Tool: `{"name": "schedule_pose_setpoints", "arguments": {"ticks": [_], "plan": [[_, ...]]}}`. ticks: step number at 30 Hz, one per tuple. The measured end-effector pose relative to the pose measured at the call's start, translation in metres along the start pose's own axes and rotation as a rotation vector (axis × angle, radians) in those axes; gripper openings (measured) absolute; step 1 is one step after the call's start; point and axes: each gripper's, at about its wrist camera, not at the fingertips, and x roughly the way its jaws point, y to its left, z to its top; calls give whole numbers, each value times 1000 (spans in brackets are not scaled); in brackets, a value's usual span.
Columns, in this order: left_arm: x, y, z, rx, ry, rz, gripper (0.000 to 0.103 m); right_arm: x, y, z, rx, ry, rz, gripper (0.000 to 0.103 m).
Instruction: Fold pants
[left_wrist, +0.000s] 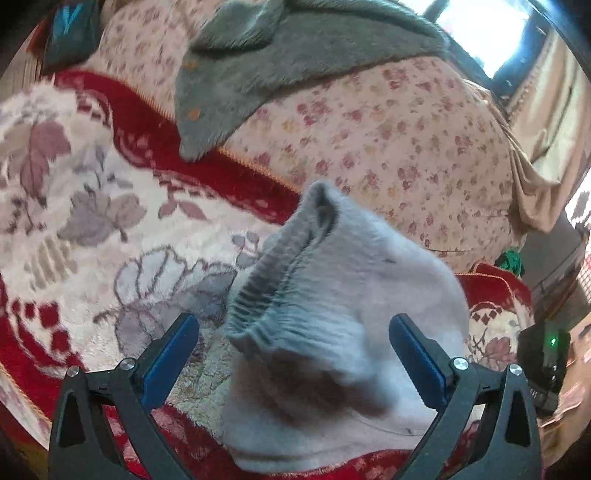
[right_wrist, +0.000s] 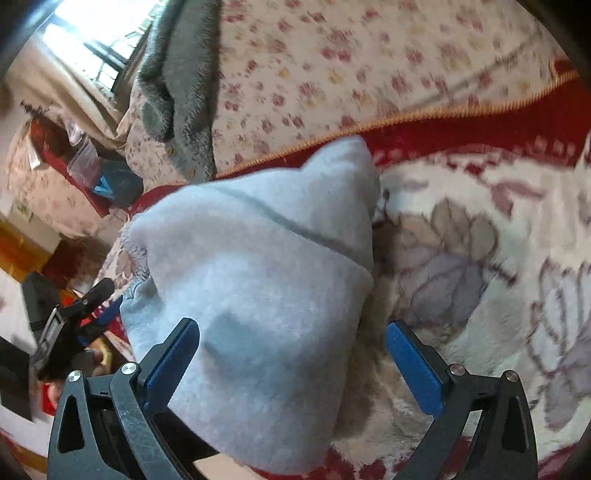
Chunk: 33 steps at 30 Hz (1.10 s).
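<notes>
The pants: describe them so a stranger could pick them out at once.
Start at the red and cream floral blanket covering the bed. The pants are the pale grey fleece bundle lying on it, right between the open left gripper fingers, with a ribbed elastic waistband showing. Unlike the darker grey garment with orange buttons on the pink flowered sheet behind, they are light and buttonless.

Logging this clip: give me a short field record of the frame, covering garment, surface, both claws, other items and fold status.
garment: light grey pants, bunched, elastic waistband showing
surface: red and cream floral blanket
left claw: open, fingers on either side of the pants, not clamped
right claw: open, the pants between its fingers
other items: dark grey garment on a pink flowered cover
fold status: pants in a loose heap, no neat fold visible
</notes>
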Motion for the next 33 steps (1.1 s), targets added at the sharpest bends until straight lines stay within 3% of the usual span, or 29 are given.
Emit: {"name": "schedule_pose_setpoints", "arguments": {"ticks": [4,7,9,12,17,20,21,25,29,33], "plan": [[13,10,-9,-32,38,-104,103,21,-11,4,57,45,112,103],[22,4,-15,3,52,-150,103,36,-16,7,89,75,179,103],[32,-3,-19,43,84,-146,103,45,-18,9,108,94,207,103],[47,-8,-25,84,113,-78,103,53,-18,10,119,111,238,103],[62,4,-27,17,164,-121,102,60,-15,10,95,125,258,103],[61,-5,-31,46,144,-92,92,60,-9,12,67,118,263,100],[56,-9,-32,53,131,-94,84,58,-5,12,55,113,261,99],[42,-23,-31,66,93,-91,69,50,0,14,38,98,264,89],[32,-44,-25,61,82,-109,66,31,1,17,35,78,268,85],[23,-82,-21,84,50,-155,66,-14,-3,27,17,16,247,85]]}}
